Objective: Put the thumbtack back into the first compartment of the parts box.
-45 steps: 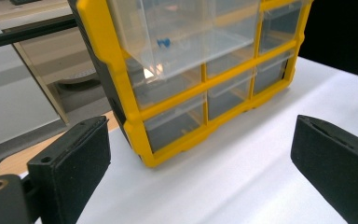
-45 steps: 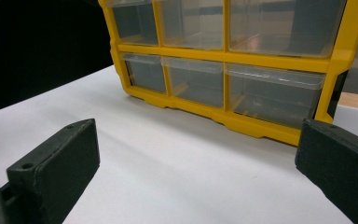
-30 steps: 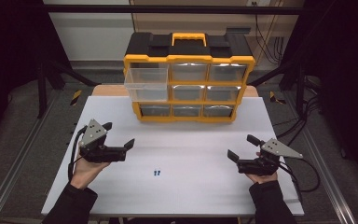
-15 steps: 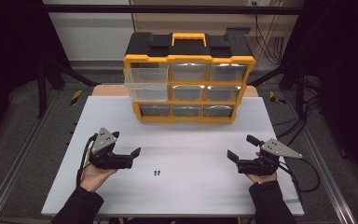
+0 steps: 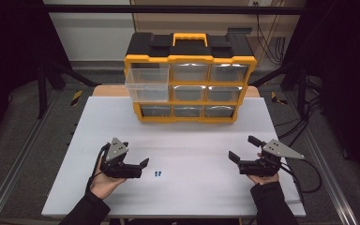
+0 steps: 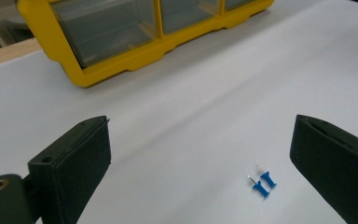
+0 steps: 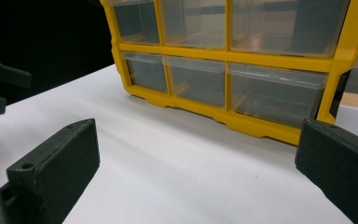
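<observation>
1. There were two blue pushpins (image 6: 263, 182) on the table (image 5: 192, 140).
2. One yellow organizer (image 5: 190, 84) stood there, with nine clear drawers.
3. One drawer (image 5: 147, 84) was pulled out.
4. There were two grippers, left (image 5: 138, 167) and right (image 5: 243, 154).

I am looking at a table (image 5: 183, 197) with a box of drawers (image 5: 190, 77) sitting at its far edge. One drawer (image 5: 146, 84), top left, is sticking out toward me. Two small pins (image 5: 157, 173) are lying side by side near the front middle. My left gripper (image 5: 138, 166) is sitting just left of the pins. My right gripper (image 5: 241, 157) is resting well apart, over on the right.
</observation>
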A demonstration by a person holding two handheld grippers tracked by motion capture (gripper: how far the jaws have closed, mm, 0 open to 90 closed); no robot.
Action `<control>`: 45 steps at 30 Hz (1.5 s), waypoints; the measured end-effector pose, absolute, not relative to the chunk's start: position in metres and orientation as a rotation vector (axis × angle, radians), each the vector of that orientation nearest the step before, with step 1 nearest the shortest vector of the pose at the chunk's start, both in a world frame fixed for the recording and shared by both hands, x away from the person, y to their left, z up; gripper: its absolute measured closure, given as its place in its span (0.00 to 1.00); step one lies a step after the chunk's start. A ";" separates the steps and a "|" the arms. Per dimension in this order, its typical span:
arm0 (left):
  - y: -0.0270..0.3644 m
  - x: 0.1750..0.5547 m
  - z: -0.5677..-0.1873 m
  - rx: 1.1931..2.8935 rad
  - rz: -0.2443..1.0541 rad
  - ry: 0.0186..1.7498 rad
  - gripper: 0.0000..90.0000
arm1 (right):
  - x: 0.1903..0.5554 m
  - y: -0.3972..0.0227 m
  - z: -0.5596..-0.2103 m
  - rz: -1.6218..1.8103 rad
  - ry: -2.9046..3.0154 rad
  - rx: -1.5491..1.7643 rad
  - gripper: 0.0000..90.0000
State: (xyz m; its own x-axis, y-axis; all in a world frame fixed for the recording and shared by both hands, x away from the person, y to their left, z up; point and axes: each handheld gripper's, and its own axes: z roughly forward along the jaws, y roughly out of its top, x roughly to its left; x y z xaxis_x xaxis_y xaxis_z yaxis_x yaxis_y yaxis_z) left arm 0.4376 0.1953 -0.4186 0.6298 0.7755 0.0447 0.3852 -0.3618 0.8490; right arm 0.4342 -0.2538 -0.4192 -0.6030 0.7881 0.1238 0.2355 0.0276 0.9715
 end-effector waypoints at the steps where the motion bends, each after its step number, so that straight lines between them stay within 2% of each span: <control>1: 0.194 0.437 -0.421 1.979 0.565 0.913 0.05 | 0.434 -0.254 -0.419 1.602 1.856 1.039 0.00; 25: 0.166 0.436 -0.458 2.072 0.519 0.989 0.10 | 0.433 -0.255 -0.419 1.605 1.858 1.034 0.00; 36: 0.160 0.435 -0.469 2.100 0.470 1.041 0.22 | 0.433 -0.255 -0.418 1.603 1.855 1.028 0.00; 45: 0.154 0.433 -0.474 2.127 0.490 1.053 0.34 | 0.433 -0.255 -0.418 1.606 1.852 1.032 0.00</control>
